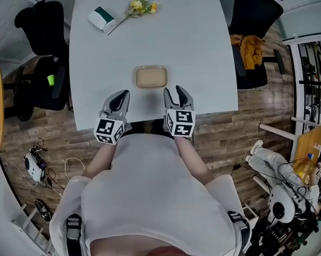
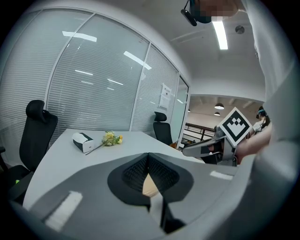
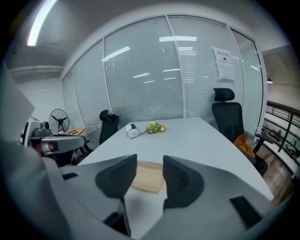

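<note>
A beige oblong tray [image 1: 151, 76] lies on the white table [image 1: 200, 54], close to its near edge. My left gripper [image 1: 118, 101] hovers just left of the tray, near the table edge. It is shut, its black pads [image 2: 136, 171] meeting at the tips with nothing held, and a sliver of the tray [image 2: 149, 185] shows below them. My right gripper [image 1: 179, 96] hovers just right of the tray, open and empty. In the right gripper view the tray [image 3: 148, 182] lies between and beyond its fingers [image 3: 180, 180]. At the far end lie a white box [image 1: 101, 18] and yellow flowers [image 1: 141, 6].
Black office chairs [image 1: 43, 55] stand on both sides of the table, the right one [image 1: 252, 36] carrying an orange cloth [image 1: 247, 48]. Glass walls with blinds [image 3: 140, 79] close the room. A fan [image 3: 59, 123] stands beyond them. Cables and gear lie on the wooden floor [image 1: 34, 162].
</note>
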{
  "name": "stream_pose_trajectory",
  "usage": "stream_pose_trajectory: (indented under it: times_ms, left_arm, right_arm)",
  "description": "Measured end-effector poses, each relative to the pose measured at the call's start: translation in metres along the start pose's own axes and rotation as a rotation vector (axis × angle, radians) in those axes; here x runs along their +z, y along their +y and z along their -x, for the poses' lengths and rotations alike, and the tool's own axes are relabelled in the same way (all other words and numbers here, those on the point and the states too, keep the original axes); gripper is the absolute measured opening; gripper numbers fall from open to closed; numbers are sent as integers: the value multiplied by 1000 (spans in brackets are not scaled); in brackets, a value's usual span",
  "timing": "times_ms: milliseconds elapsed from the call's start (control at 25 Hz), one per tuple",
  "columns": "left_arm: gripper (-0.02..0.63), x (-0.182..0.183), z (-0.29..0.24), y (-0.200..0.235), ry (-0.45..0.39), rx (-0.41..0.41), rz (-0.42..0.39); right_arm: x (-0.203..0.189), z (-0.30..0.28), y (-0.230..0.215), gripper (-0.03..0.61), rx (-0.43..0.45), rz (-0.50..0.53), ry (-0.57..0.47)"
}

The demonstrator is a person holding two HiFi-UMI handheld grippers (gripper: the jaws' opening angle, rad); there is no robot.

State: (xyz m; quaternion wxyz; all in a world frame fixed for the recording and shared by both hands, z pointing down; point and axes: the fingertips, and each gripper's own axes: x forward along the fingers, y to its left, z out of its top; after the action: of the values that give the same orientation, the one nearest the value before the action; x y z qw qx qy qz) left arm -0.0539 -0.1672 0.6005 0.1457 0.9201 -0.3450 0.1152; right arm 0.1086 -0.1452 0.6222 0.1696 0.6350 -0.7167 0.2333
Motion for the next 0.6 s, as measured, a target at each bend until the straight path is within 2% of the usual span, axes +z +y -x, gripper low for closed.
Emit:
stream_pose_trajectory:
  times_ms: [600]
  left_arm:
    - [11,3,-1,18,9,50,7]
  right_arm:
    - [-22,-38,-21,146,-18,6,89]
